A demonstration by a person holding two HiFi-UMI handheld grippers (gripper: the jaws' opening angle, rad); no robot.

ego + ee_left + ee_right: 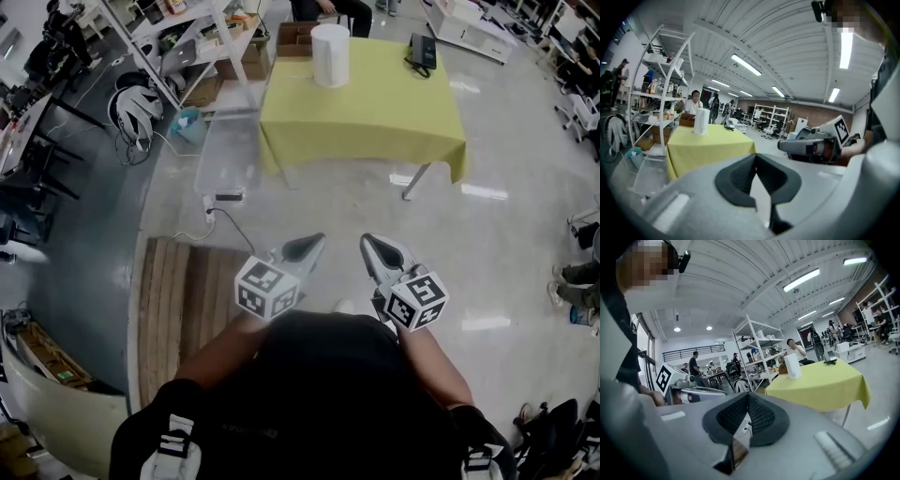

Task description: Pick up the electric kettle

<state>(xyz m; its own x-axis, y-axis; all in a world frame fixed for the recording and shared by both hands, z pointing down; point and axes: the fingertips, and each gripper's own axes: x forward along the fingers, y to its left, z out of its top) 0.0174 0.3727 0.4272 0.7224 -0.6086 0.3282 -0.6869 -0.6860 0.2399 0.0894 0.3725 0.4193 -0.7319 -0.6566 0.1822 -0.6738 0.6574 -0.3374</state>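
A: Kettle position?
B: White cylindrical electric kettle [330,54] stands upright near the far edge of the yellow-clothed table [375,122], left of centre. Both grippers are over the floor, well short of the near edge.
A: Jaws?
B: Left gripper [317,242]: pads together, empty. Right gripper [367,242]: same.
A: Close in first, then open one wide before reaching. The body looks smooth and round, so it probably slips. Take a handle if there is one; none visible from here.
B: Containers: kettle top looks closed, fill unknown. Brown cardboard box [295,37] is just behind it at the far edge, contents too small to tell.
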